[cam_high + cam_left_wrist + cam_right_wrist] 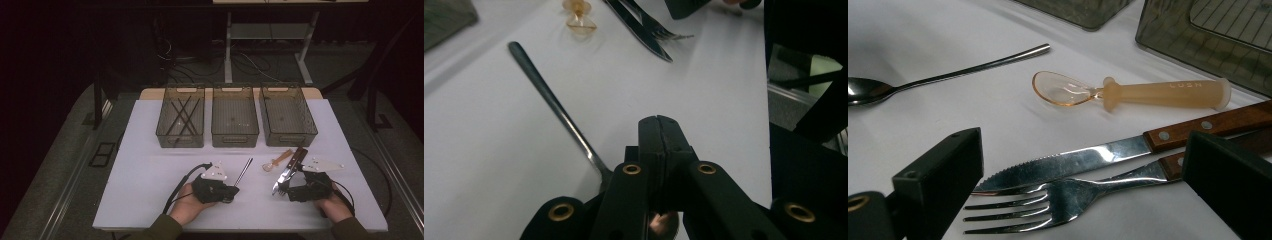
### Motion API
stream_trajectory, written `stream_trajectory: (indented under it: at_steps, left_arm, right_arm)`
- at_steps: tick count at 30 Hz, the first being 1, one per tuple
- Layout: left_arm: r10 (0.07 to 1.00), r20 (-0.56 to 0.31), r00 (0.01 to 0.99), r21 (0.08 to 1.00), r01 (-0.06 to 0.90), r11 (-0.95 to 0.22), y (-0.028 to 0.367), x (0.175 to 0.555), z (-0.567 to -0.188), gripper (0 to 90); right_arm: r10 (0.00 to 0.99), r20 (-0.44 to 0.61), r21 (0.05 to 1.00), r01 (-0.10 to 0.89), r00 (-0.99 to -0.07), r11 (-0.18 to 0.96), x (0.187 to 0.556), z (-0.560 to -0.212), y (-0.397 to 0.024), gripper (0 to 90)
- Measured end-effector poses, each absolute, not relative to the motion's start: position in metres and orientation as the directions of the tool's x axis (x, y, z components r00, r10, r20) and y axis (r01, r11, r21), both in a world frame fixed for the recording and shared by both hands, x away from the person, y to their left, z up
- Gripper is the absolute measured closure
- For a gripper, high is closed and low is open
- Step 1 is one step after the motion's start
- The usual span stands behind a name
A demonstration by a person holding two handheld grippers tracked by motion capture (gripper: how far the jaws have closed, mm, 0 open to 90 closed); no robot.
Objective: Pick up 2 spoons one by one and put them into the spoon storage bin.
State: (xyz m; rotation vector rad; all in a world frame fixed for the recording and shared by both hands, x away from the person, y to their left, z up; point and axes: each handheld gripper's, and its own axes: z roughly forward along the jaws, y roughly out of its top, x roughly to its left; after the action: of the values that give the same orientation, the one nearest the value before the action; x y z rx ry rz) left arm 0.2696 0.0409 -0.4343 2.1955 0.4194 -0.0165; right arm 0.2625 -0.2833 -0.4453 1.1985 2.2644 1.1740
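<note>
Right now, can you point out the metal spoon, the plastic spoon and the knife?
metal spoon (973, 64), right gripper view, on its thin handle.
plastic spoon (1163, 93), right gripper view, on its orange handle.
knife (1068, 165), right gripper view, on its blade.

Bare table (150, 190) lies left of the spoon (244, 172); cutlery crowds its right.
</note>
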Motion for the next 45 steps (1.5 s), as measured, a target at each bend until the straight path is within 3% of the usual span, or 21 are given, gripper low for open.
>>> stream_trajectory:
  at_steps: [10,23,45]
  left_arm:
    - [0.299,-0.133,0.945,0.718,0.3,-0.628,0.021,0.271,-0.445,89.7]
    - [0.292,-0.163,0.942,0.691,0.32,-0.648,0.025,0.26,-0.444,89.7]
    - [0.315,-0.083,0.946,0.649,0.291,-0.703,0.038,0.258,-0.441,89.7]
  right_arm:
    - [0.798,0.089,0.789,0.531,-0.596,0.309,0.262,-0.445,-0.284,3.2]
    - [0.797,0.089,0.792,0.528,-0.597,0.307,0.262,-0.444,-0.285,3.2]
    - [0.797,0.087,0.791,0.528,-0.597,0.309,0.262,-0.444,-0.285,3.2]
